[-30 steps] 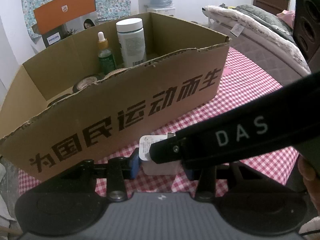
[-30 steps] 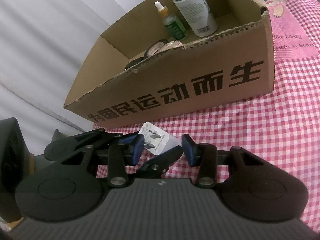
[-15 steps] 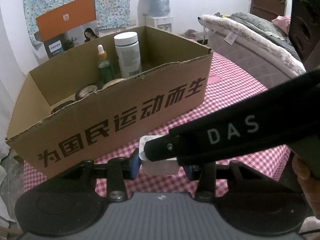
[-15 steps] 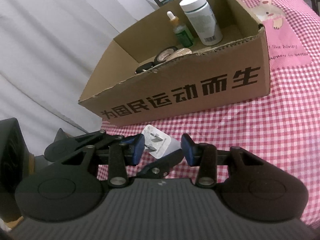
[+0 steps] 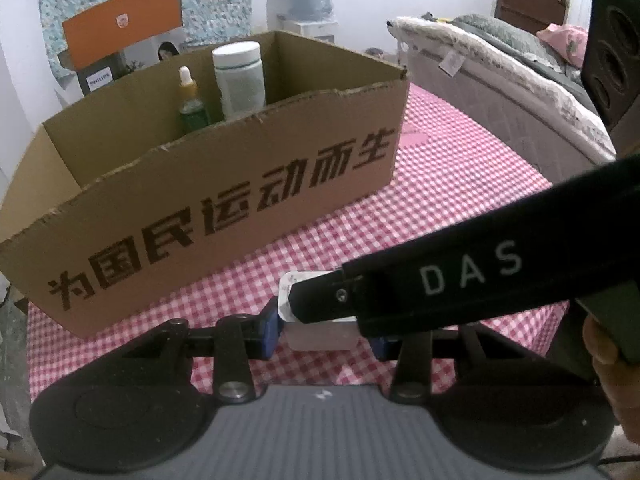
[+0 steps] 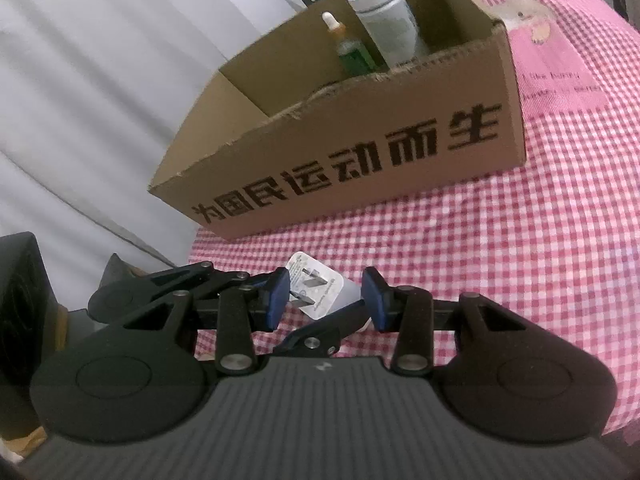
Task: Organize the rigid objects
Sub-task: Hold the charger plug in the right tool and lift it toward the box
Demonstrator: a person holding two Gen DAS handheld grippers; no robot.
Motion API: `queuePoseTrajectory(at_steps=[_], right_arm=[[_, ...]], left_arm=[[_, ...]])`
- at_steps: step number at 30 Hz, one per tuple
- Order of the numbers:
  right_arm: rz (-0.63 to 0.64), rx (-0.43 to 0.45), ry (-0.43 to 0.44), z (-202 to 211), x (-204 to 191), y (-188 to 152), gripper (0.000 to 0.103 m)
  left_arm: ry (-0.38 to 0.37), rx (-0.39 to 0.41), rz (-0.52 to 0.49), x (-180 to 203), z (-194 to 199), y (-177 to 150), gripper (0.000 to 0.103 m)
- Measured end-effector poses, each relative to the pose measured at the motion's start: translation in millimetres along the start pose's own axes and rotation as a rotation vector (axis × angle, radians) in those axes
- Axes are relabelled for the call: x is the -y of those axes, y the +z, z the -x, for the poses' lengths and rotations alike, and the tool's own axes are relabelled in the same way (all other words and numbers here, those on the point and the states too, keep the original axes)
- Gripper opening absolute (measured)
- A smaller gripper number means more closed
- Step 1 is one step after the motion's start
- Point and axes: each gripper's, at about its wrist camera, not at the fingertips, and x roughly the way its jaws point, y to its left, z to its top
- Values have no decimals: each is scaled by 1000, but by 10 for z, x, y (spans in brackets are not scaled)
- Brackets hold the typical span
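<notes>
So the big change: both cameras are sitting lower and a bit further back from the cardboard box (image 5: pixel 224 216) than a second ago, and its front wall is now covering the tape rolls that were peeking out before. Only the white jar (image 5: pixel 239 80) and dropper bottle (image 5: pixel 191 104) are poking above it. The charger (image 5: pixel 320 334) isn't going anywhere, it's hanging just over the checked desk (image 5: pixel 460 184), in front of the box. The left gripper (image 5: pixel 325 334) is looking clamped on it, same as before. The right gripper (image 6: pixel 327 304) is flanking it too, but I can't tell if it's actually squeezing. I'm guessing a hand-off is happening, with the drop into the box not done yet. The right one's finger is blocking the left's far pad, and the box floor is hidden.
</notes>
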Motion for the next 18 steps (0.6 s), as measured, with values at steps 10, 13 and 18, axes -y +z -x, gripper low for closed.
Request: queuePoseTrajectory(at_steps=[10, 13, 18], right_arm=[[-24, -11, 19, -41, 94, -38, 41], [-32, -11, 26, -48, 103, -33, 42], [-36, -14, 36, -58, 105, -37, 43]], left_arm=[[5, -14, -22, 21, -75, -15, 45], [9, -21, -27, 39, -103, -25, 45], [10, -33, -21, 42, -152, -37, 45]])
